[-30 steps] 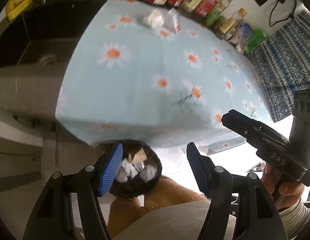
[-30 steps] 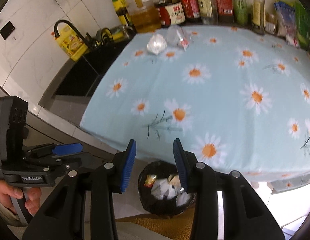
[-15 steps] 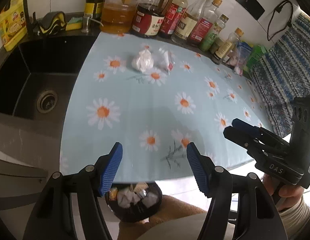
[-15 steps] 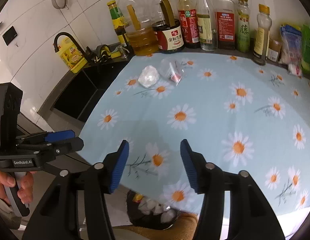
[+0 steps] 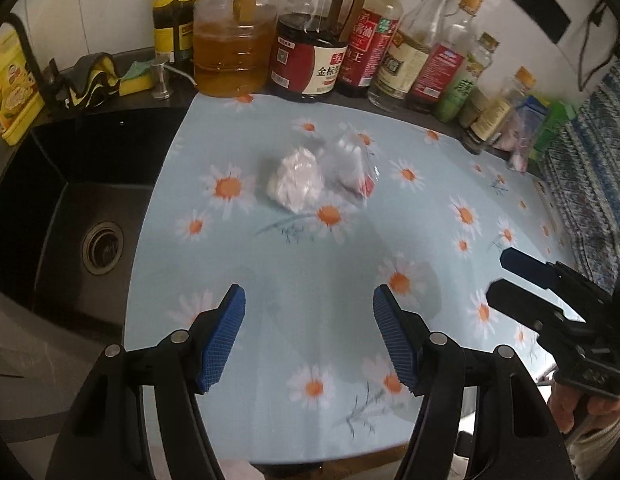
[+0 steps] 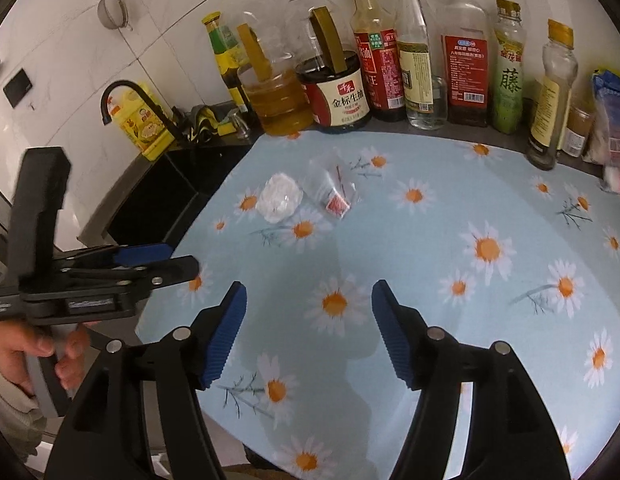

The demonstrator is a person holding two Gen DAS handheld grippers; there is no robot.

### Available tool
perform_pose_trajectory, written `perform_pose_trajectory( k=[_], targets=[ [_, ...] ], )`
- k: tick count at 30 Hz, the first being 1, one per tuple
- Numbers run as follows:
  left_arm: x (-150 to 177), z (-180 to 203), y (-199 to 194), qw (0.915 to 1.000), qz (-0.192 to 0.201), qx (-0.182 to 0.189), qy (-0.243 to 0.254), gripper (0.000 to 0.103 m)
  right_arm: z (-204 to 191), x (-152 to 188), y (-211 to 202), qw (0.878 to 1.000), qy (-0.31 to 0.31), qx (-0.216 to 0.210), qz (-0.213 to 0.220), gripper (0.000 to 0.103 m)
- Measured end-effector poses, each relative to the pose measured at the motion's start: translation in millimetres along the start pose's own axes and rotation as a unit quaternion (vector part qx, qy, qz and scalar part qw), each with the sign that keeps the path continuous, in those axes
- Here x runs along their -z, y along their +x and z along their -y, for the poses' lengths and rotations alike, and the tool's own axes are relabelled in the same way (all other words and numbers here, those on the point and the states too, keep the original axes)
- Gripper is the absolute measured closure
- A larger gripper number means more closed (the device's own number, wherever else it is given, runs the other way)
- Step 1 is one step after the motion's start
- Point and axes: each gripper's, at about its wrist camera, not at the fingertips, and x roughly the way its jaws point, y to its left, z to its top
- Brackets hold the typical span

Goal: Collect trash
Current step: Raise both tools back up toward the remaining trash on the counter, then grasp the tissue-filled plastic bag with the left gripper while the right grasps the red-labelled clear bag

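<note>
A crumpled white paper ball point(image 5: 296, 182) lies on the daisy-print cloth point(image 5: 310, 280), and a clear plastic wrapper with a red tag point(image 5: 355, 168) lies just right of it. Both also show in the right wrist view: the ball point(image 6: 278, 197) and the wrapper point(image 6: 334, 194). My left gripper point(image 5: 308, 336) is open and empty, above the cloth's near part, well short of the trash. My right gripper point(image 6: 308, 334) is open and empty, also short of it. Each gripper shows in the other's view, the right one point(image 5: 549, 288) and the left one point(image 6: 110, 268).
A row of oil and sauce bottles point(image 6: 389, 72) lines the back wall. A black sink point(image 5: 70, 216) with a drain lies to the left, with a yellow bottle point(image 6: 144, 128) and sponge point(image 5: 136, 80) behind it. Snack packets point(image 6: 609, 120) sit at the right.
Both grippers have risen from over the black bin below the counter edge and moved forward over the cloth. The bin has dropped out of sight. The right gripper's jaws have widened.
</note>
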Motion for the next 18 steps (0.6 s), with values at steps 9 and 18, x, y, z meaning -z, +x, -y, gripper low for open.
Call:
perform_pose_trajectory(
  k=[9, 18],
  targets=[
    [-47.5, 5.2, 37.6, 0.9995, -0.012, -0.029, 0.000, 0.039, 30.0, -27.0, 11.2, 1.000, -0.013, -0.012, -0.006, 0.038],
    [-70.9, 6.8, 88.6, 0.9977, -0.039, -0.054, 0.004, 0.039, 52.6, -44.3, 16.9, 1.000, -0.018, -0.018, -0.011, 0.038]
  ],
)
